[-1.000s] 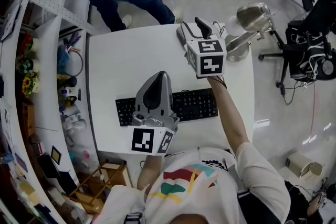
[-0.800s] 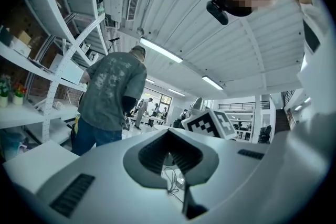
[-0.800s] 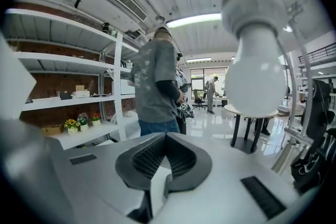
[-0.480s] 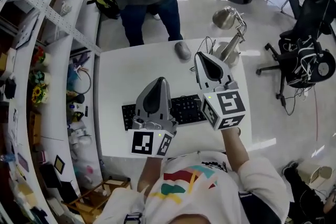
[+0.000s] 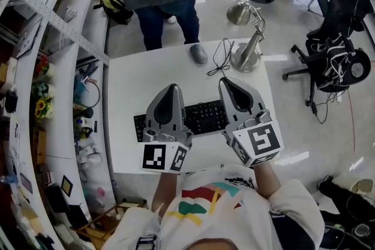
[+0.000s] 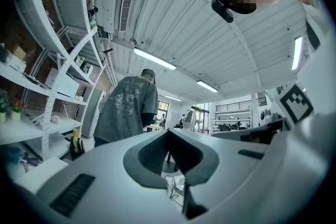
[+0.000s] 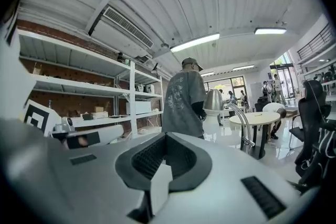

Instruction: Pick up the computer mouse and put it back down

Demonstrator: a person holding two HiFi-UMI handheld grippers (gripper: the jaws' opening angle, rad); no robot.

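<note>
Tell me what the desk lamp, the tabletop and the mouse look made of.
Desk lamp: metal, likely brushed or polished; its shade and base glint silver.
Tabletop: smooth white laminate or painted board, evenly matte.
Mouse: probably grey plastic, dull with no shine; too small to be sure.
</note>
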